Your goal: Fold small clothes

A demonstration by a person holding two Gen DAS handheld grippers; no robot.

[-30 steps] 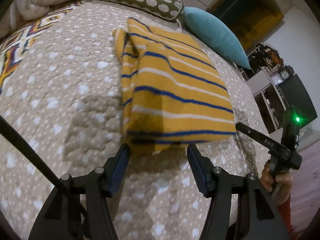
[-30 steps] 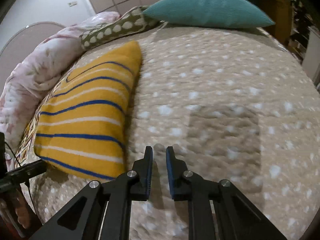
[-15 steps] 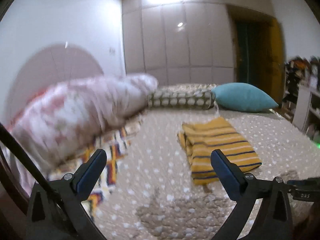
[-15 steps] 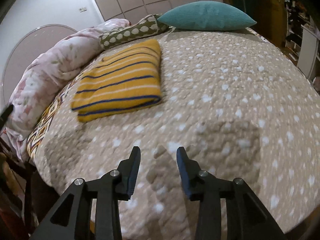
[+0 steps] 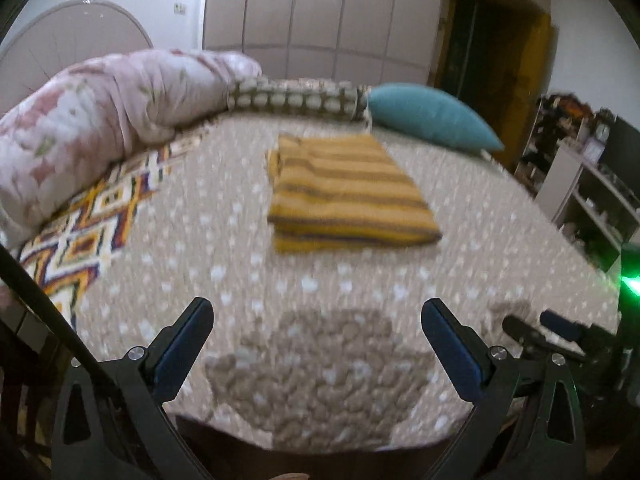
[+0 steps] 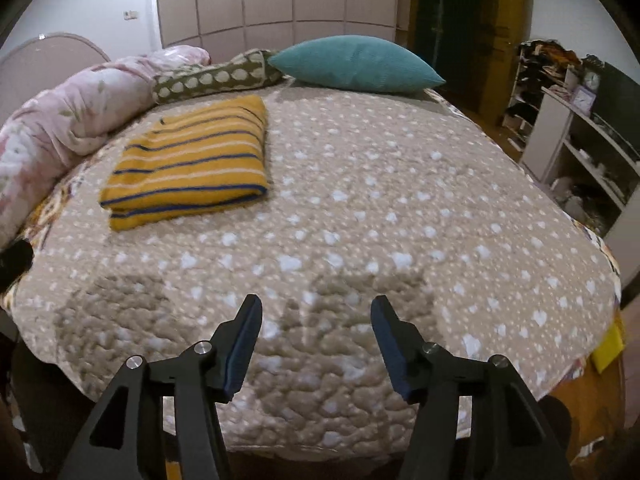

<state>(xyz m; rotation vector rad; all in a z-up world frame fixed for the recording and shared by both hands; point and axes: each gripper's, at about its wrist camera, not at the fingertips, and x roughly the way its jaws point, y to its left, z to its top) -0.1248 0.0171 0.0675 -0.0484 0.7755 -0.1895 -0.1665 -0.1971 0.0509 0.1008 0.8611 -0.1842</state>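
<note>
A yellow garment with blue and white stripes [image 5: 348, 196] [image 6: 192, 164] lies folded into a neat rectangle on the beige spotted bedspread [image 5: 320, 280] [image 6: 380, 208], toward the pillows. My left gripper [image 5: 316, 312] hangs wide open over the bed's near edge, well short of the garment, with nothing between its fingers. My right gripper [image 6: 316, 312] is also back at the near edge, its jaws opening and empty; the garment lies far up and to its left. In the left wrist view the right gripper [image 5: 560, 332] shows at the right edge.
A pink floral duvet [image 5: 100, 120] [image 6: 72, 116] is bunched at the left. A spotted bolster [image 5: 296, 98] [image 6: 216, 76] and a teal pillow [image 5: 432, 120] [image 6: 356, 64] lie at the head. White shelves [image 5: 592, 200] [image 6: 576, 152] stand to the right; a patterned blanket [image 5: 92, 224] covers the left side.
Both grippers have pulled back from the folded garment to the bed's near edge and risen. The left opened wide, the right went from nearly shut to open. The garment stays put.
</note>
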